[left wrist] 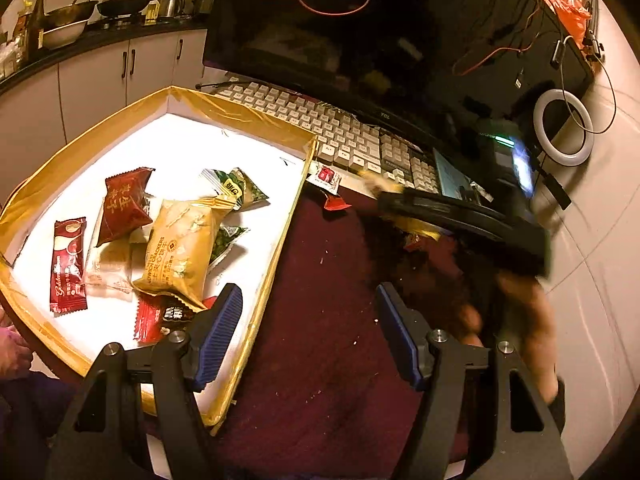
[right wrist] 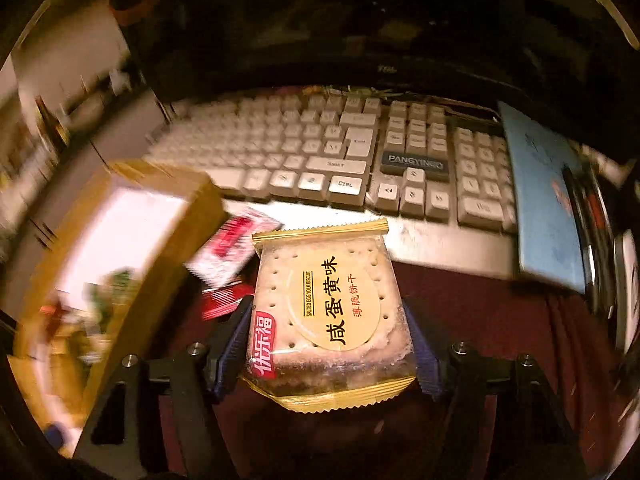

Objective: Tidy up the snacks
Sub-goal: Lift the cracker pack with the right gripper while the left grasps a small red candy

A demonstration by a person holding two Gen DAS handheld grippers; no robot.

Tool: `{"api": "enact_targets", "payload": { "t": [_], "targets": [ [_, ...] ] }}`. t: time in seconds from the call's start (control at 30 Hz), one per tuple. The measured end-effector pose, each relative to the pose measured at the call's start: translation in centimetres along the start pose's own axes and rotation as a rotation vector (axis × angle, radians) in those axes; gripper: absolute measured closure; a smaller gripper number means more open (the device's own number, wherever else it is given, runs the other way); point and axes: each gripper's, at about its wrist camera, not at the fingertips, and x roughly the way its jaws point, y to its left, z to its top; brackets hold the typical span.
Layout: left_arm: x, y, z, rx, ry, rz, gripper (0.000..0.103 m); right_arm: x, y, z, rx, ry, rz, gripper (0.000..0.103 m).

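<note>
A clear-fronted salted egg yolk biscuit pack (right wrist: 328, 304) with gold crimped ends sits between the blue pads of my right gripper (right wrist: 330, 312), which press on both of its sides. It hangs over the maroon cloth (right wrist: 480, 312), just right of the tray (right wrist: 132, 184). In the left wrist view the same gripper (left wrist: 404, 208) shows as a dark blur with a gold wrapper edge (left wrist: 416, 232) under it. My left gripper (left wrist: 308, 300) stands open with nothing in it, straddling the tray's gold rim (left wrist: 280, 248). Inside the tray lie a gold cracker pack (left wrist: 180, 248), a dark red packet (left wrist: 126, 208) and several other snacks.
A white keyboard (left wrist: 320, 132) lies in front of a dark monitor (left wrist: 360, 32). Small red-and-white sachets (right wrist: 236, 256) lie on the table between tray and keyboard. A blue book (right wrist: 548, 208) lies at the right. A ring light (left wrist: 564, 128) and kitchen cabinets (left wrist: 100, 80) stand behind.
</note>
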Motion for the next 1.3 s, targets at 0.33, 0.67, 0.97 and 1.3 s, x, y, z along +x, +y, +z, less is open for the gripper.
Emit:
{"api": "enact_targets", "payload": {
  "t": [0.33, 0.67, 0.97, 1.3],
  "targets": [
    [2.5, -2.0, 1.3, -0.014, 0.037, -0.06, 0.035, -5.1, -5.2, -7.0, 0.275, -0.18, 0.201, 0.032],
    [13.8, -8.5, 4.9, 0.007, 0.275, -0.168, 0.039, -8.2, -9.4, -9.2, 0.46, -0.373, 0.186, 0.032],
    [18.9, -11.4, 6.0, 0.046, 0.261, -0.044, 0.072, -8.3, -10.9, -9.9, 0.553, -0.388, 0.16, 0.032],
    [11.3, -7.2, 2.9, -0.014, 0.146, -0.06, 0.089, -7.8, -10.9, -9.9, 0.536, -0.374, 0.21, 0.032]
  ]
}}
